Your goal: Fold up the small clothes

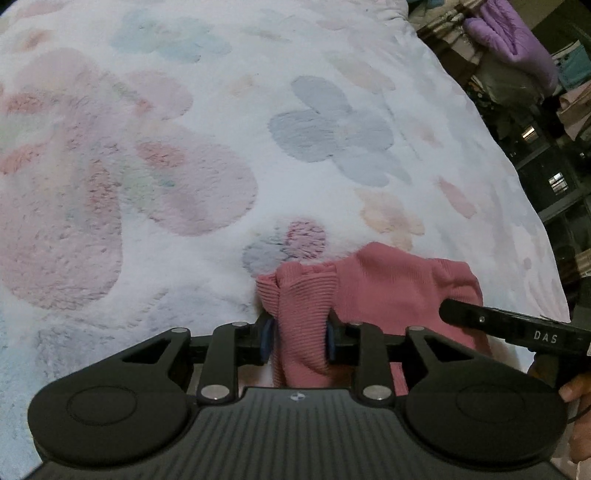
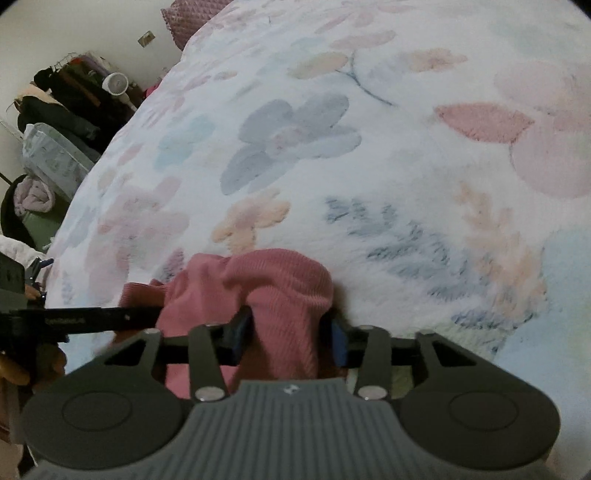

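Note:
A pink ribbed garment (image 1: 388,291) lies bunched on a fluffy white blanket with pastel flowers (image 1: 184,147), near the bed's front edge. My left gripper (image 1: 300,339) points down at it; a ruffled fold fills the gap between its blue pads, which press on the cloth. In the right wrist view the same pink garment (image 2: 280,284) humps up between the pads of my right gripper (image 2: 290,338), with a dark gap beside the right pad, so those jaws stand open around the cloth. A finger of the other gripper (image 1: 517,328) crosses the garment's right side.
The flowered blanket (image 2: 369,166) covers the whole bed. Past the bed's edge stand shelves with a purple jacket (image 1: 509,37). On the other side are a clothes rack with dark garments (image 2: 66,96) and a pink pillow (image 2: 188,18). A hand (image 1: 576,387) holds the right gripper.

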The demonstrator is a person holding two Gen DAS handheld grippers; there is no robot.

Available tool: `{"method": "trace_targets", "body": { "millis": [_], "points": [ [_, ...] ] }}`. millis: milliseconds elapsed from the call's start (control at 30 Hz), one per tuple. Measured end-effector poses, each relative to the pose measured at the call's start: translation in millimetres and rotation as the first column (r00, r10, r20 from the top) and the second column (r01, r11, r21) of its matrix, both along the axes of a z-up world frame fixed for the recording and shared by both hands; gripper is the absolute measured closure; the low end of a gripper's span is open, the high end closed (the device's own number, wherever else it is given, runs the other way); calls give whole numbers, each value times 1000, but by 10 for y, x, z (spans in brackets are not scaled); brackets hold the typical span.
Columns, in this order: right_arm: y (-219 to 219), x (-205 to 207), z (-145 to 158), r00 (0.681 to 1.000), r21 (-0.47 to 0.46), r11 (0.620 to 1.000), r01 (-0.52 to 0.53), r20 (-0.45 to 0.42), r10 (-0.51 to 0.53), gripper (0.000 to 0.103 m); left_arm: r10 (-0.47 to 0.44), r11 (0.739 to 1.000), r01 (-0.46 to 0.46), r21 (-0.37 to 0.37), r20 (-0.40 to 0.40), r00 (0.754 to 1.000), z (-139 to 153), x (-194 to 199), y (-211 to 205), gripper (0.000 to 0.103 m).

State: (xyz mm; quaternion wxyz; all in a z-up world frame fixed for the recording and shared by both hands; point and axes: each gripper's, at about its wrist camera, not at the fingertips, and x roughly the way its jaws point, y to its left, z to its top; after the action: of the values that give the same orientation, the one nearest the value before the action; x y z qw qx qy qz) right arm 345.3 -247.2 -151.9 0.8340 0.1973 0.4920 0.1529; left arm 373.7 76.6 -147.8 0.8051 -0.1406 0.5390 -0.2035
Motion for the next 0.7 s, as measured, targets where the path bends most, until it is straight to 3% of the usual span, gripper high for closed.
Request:
{"method": "trace_targets", "body": {
  "millis": [133,233,300,333,400,467,567,600,700],
  "points": [
    [-89,-87,128,999,30,999,38,3,-38,55,12,1000,-13,10,24,1000,244,-112,71,60],
    [-150,-320,366,996,-33,997,66,67,-63,55,25,992,-39,118,121,992,521,-361,84,58],
    [-157,-538,539,990,-96,993,70,126,-58,58,11,980,-49,194,192,981,700,-592,30,58],
    [-141,-642,616,988,-123,990,64,148,-46,66,-8,976,-42,215,228,974,793,-743,-21,58],
    [-35,-872,761,982,-161,987,22,191,9,72,-62,977,4,213,265,962,906,-1000,-163,58],
    [103,-1043,829,976,-184,983,-18,212,58,84,-88,976,30,215,266,960,932,-1183,-326,59],
    [326,-1202,796,970,-245,968,-55,218,111,93,-115,968,56,244,236,965,855,-1356,-536,65],
    [364,-1216,755,972,-252,966,-63,206,117,94,-123,962,62,265,219,968,796,-1386,-580,71],
    [406,-1234,595,979,-309,950,-42,178,101,100,-135,930,57,362,194,972,621,-1350,-636,76]
  ]
}}
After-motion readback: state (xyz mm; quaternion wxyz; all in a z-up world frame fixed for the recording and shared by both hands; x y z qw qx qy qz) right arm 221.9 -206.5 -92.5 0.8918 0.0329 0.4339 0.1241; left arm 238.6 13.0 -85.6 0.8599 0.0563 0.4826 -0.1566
